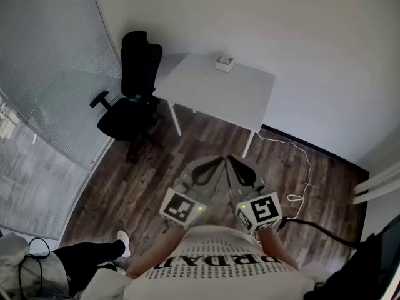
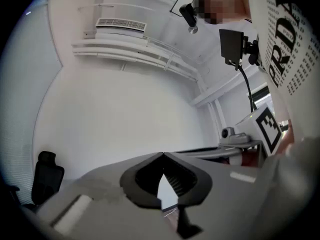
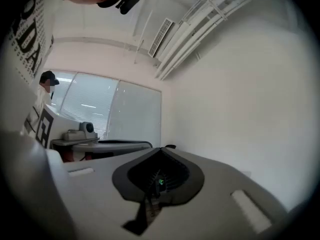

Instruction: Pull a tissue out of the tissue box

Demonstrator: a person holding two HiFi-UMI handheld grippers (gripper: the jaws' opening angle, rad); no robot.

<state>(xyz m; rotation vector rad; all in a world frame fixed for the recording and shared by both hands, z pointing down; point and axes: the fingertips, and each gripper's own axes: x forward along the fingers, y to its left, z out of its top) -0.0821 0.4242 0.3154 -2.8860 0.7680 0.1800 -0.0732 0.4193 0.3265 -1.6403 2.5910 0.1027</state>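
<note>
While the person holds both tools close against the chest, the tissue box point(image 1: 224, 62) sits well away from them on the white table point(image 1: 206, 95). It is at the table's far edge, about midway along it and just beside the wall. The box is small in the head view, and whether a tissue sticks out of its top cannot be made out.

The left gripper point(image 1: 215, 162) and the right gripper point(image 1: 235, 162) hang side by side over the wooden floor point(image 1: 144, 180), short of the table's near edge. Their tips are close together and point towards the table. Each has its marker cube at the rear, next to the person's printed shirt point(image 1: 215, 264).

In its own view, the left gripper point(image 2: 162, 155) has its jaws together, tips meeting, with nothing between them. The right gripper point(image 3: 160, 150) is likewise closed and empty in its view.

A black office chair point(image 1: 134, 92) stands off the table's left edge, turned partly away from it. A thin white cable point(image 1: 304, 167) runs across the floor from the wall near the table's right corner. A wall of blinds point(image 1: 50, 61) fills the left side of the room.
</note>
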